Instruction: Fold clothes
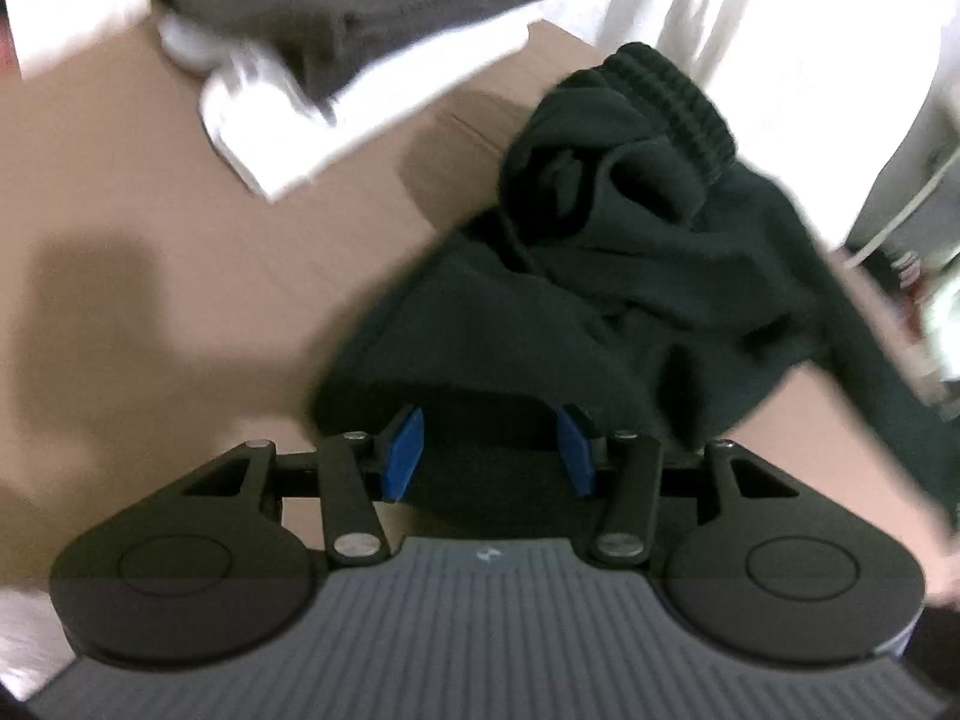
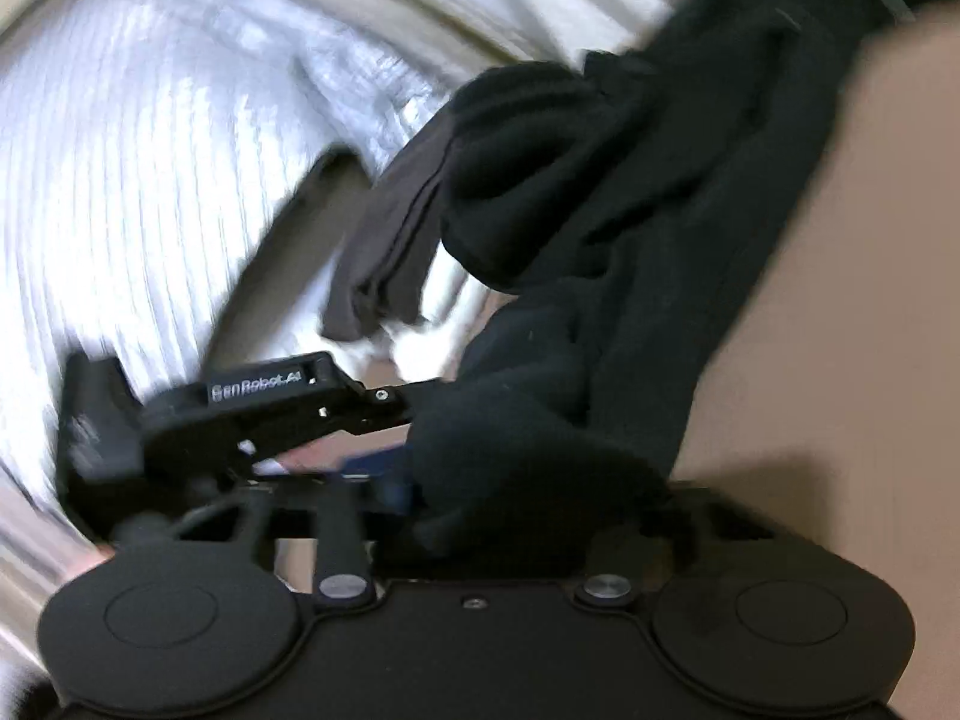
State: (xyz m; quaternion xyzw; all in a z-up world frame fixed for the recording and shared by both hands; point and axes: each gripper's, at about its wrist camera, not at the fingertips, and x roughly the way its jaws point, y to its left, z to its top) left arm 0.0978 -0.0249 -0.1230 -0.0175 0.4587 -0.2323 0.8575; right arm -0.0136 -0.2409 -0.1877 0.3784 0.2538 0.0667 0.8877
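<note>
The dark green garment (image 1: 636,300) lies crumpled on the brown table (image 1: 150,228), directly ahead of the left gripper (image 1: 491,450). Its near edge sits between the two blue pads (image 1: 405,450), which stand apart with cloth in the gap but not pressing on it, so the left gripper is open around the hem. From there the cloth runs away and to the right, ending in a ribbed cuff (image 1: 678,102) at the far end; that is its long axis, slanting off from the gripper's own line.

In the right wrist view the right gripper (image 2: 510,516) is buried under a fold of the same garment (image 2: 600,228). Its fingers are hidden by the cloth, so I cannot tell whether it grips. The garment stretches up and to the right from it. The left gripper's body (image 2: 264,408) shows just to its left, so both hands are at the same near end. Beyond lie folded grey and white clothes (image 1: 336,54).
</note>
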